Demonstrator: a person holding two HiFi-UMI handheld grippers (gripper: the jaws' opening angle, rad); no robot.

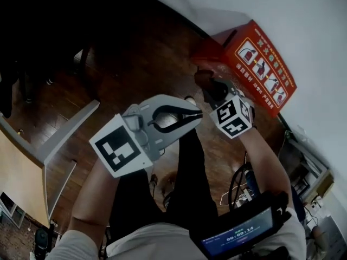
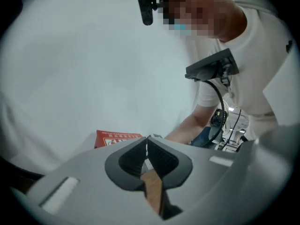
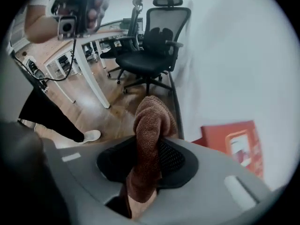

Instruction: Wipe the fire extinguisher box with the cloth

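Carrying stage, wiping not started. Right claw (image 3: 149,161) was clamped on the brown cloth (image 3: 151,121), held in the air near the red box (image 1: 261,64) but apart from it. The box stood on the floor (image 1: 135,64) against the white wall (image 1: 303,26). Left claw (image 1: 196,114) was closed with nothing in it. Next move probably needed the cloth lowered onto the box face, then rubbed across.

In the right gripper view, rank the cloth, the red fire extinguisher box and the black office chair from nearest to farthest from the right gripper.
1. cloth: clamped in the right gripper, centre of the view.
2. fire extinguisher box: lower right, against the white wall.
3. office chair: top centre, farther along that wall.
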